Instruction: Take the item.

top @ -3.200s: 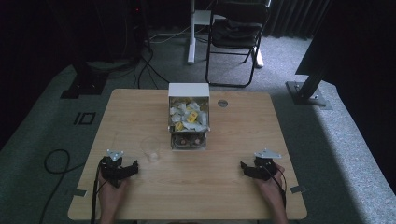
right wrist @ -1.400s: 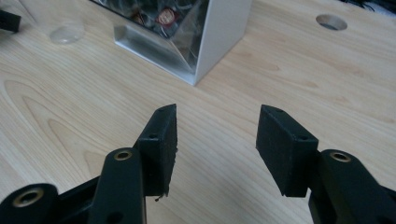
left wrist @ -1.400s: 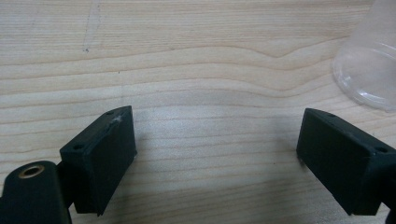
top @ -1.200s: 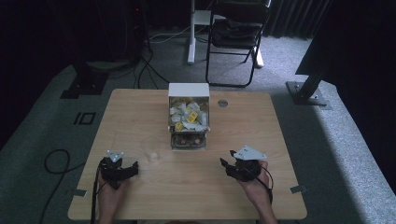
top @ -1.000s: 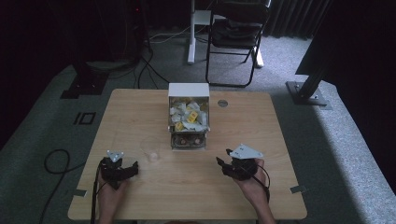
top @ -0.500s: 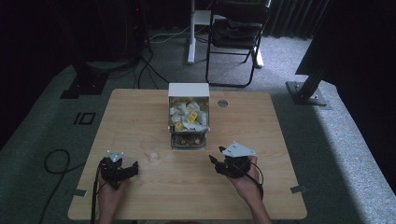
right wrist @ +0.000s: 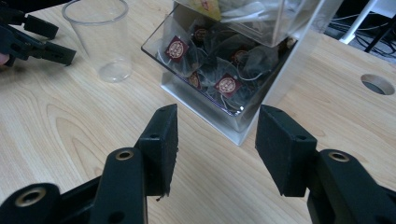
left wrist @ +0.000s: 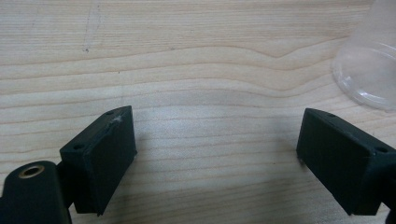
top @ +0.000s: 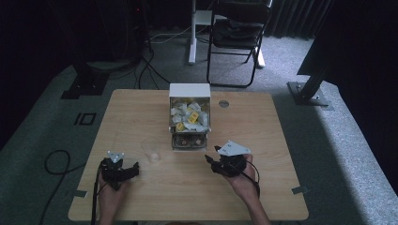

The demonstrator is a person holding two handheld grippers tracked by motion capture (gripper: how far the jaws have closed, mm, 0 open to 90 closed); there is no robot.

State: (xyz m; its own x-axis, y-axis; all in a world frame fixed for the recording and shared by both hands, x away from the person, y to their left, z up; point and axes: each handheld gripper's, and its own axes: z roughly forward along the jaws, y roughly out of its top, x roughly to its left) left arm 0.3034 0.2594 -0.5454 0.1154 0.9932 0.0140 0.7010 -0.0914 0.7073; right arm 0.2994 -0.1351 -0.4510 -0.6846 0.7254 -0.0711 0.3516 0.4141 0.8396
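The right gripper, half open and empty, faces the tea-bag box. A cup stands beside the box. The left gripper gapes wide, empty.

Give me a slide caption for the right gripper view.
Open right gripper faces tea-bag dispenser, clear cup beside it.

In the left gripper view, the clear cup beyond the right-hand finger was cut off by the top and right edges, leaving part of its rim and wall visible. In the right gripper view, the sachet box ahead of the fingers ran off the top edge; its upper compartment was mostly out of frame. Print on the sachets in the lower tray was too small to read. In the high view, the cup was faint, and its outline was hard to tell.
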